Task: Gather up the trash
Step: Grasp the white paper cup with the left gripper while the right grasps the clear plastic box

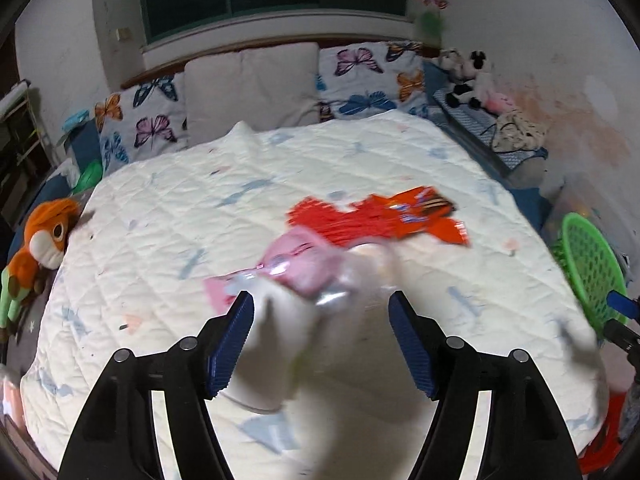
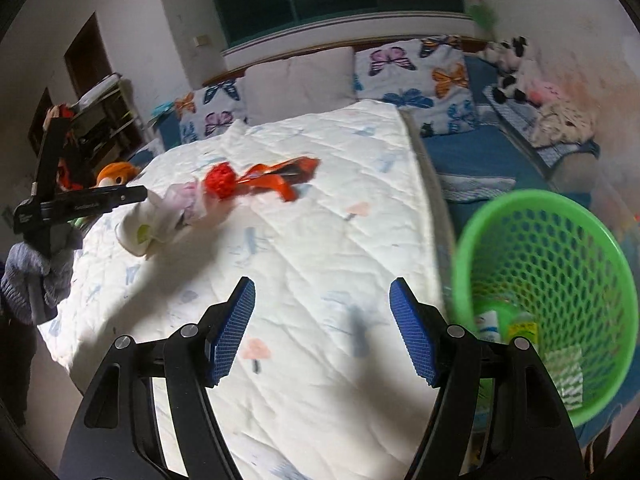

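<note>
Blue-padded left gripper [image 1: 322, 300] spread apart above a white cup [image 1: 276, 356].
Right gripper [image 2: 322, 286] released, empty, beside green basket [image 2: 560, 216].

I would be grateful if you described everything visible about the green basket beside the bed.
The green basket is a round plastic bin with a solid rim and perforated mesh walls. It sits tilted at the right edge of the bed, its open mouth facing the right wrist camera. A few packets and wrappers already lie at its bottom. Neither gripper touches it, though one finger of the right gripper overlaps it in view.
</note>
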The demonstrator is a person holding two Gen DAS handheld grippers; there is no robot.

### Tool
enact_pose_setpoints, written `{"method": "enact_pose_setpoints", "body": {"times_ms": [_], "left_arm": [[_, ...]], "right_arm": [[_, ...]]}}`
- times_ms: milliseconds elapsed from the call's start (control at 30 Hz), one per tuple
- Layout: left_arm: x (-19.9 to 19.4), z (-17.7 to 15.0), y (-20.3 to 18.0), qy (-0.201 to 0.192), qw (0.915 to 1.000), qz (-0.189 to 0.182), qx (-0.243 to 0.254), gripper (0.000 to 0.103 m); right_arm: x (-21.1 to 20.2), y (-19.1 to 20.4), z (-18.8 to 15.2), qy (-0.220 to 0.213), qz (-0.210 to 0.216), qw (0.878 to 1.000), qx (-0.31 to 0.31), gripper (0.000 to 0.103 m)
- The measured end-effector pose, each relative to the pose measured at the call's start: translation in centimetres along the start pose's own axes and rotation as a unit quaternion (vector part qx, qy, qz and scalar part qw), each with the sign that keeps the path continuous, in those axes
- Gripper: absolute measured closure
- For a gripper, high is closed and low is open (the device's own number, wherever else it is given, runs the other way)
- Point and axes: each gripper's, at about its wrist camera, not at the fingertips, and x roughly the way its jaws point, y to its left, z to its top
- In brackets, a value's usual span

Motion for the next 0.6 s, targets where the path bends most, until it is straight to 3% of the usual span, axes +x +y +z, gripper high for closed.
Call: {"method": "enact_pose_setpoints", "body": {"times_ms": [167, 600], "left_arm": [[1.4, -0.3, 2.8, 0.019, 0.9998, -0.003, -0.004, 0.036], [4.1, -0.6, 4.0, 0.049, 0.9974, -0.05, 0.019, 0.035]], "right_arm": [[1.4, 2.5, 1.0, 0.007, 0.016, 1.0, -0.02, 0.033], [5.6, 7.7, 3.7, 0.028, 0.069, 0.996, -0.041, 0.033]]}}
